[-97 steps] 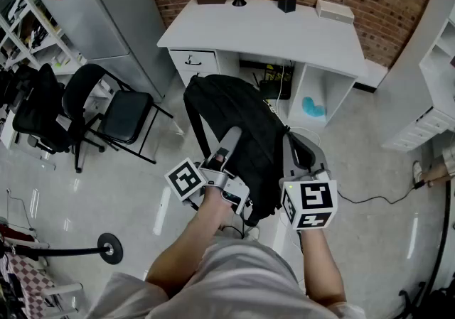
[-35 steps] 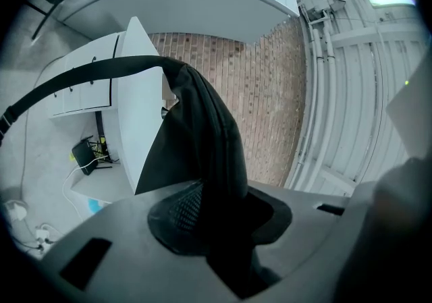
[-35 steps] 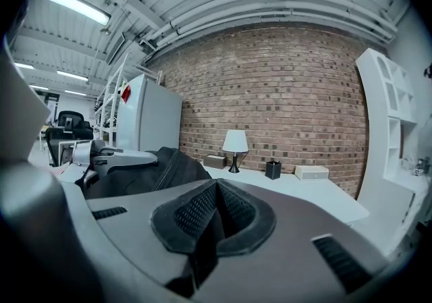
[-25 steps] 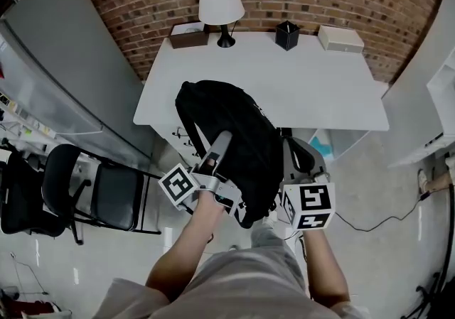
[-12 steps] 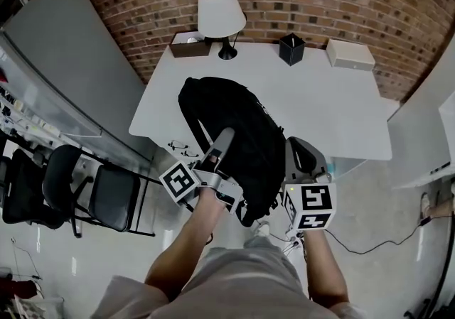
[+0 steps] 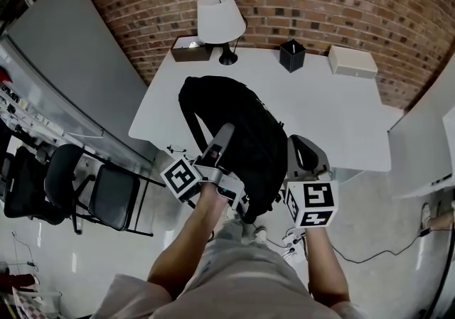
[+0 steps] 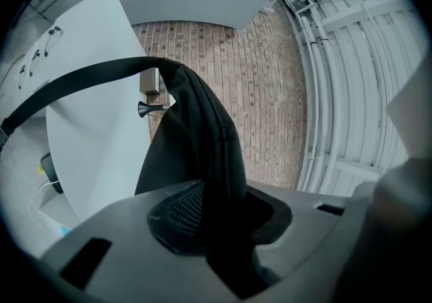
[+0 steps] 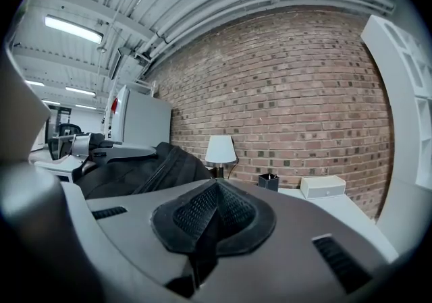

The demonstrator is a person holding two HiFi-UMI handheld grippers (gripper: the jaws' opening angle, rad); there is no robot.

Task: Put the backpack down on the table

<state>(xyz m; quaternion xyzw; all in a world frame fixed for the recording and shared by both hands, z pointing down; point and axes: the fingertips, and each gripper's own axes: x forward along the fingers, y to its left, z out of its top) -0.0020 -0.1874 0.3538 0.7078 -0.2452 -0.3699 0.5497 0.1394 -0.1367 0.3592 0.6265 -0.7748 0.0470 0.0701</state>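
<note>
A black backpack (image 6: 242, 115) hangs in the air over the near edge of the white table (image 6: 323, 108). My left gripper (image 6: 226, 130) is shut on the backpack's padded shoulder strap (image 7: 202, 146), which runs up out of the pads and arcs off to the left. My right gripper (image 6: 299, 146) sits just right of the bag, its pads (image 8: 233, 210) pressed together with nothing showing between them. From the right gripper view the backpack (image 8: 138, 170) lies to the left, apart from those jaws, with the table top (image 8: 351, 210) ahead.
Along the table's back by the brick wall stand a white-shaded lamp (image 6: 221, 19), a brown box (image 6: 190, 48), a black cup (image 6: 291, 55) and a white box (image 6: 352, 61). A grey cabinet (image 6: 64, 62) and black chairs (image 6: 106, 197) are at left. A cable (image 6: 370, 253) lies on the floor.
Both grippers and the backpack have moved forward toward the table; the bag now reaches farther over the table's near edge. The grips look unchanged.
</note>
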